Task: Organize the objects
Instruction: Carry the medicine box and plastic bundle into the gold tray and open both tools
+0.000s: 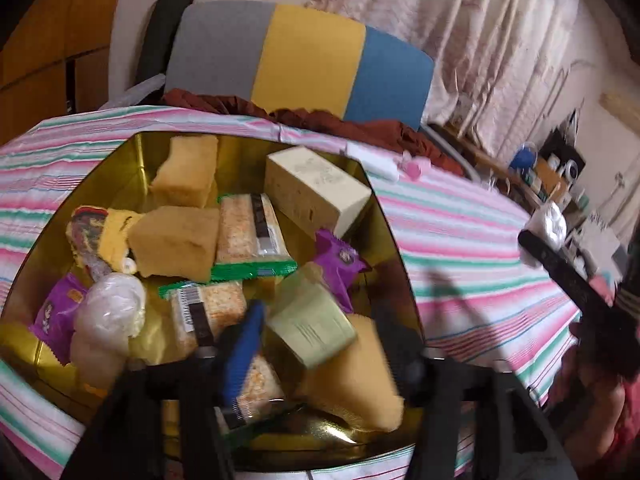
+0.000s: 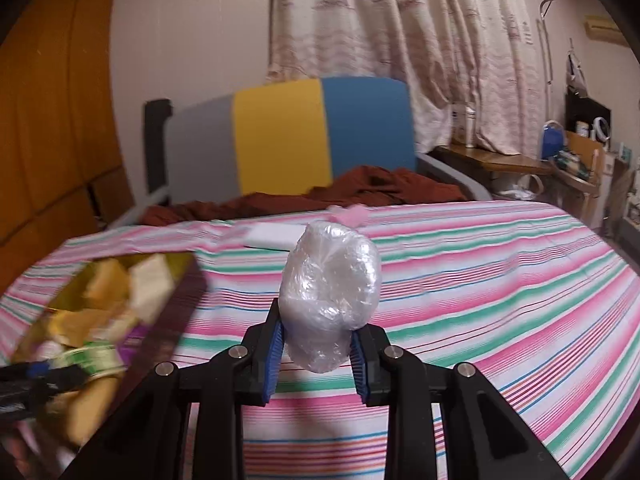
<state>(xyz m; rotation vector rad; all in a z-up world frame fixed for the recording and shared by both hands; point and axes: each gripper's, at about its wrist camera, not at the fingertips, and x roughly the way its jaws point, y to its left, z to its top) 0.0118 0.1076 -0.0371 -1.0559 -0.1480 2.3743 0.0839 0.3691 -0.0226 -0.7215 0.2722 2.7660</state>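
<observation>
Right gripper clamped on a clear plastic-wrapped bundle, held above the striped tablecloth; bundle upright, long axis running up and away from the blue pads, rounded end on top. Left gripper parted, hanging over the gold tin, pressing on nothing; pale green box tilted between its fingers, sponge cake below. Tin crowded with rice-cracker packets, purple wrappers and another plastic-wrapped lump at left.
</observation>
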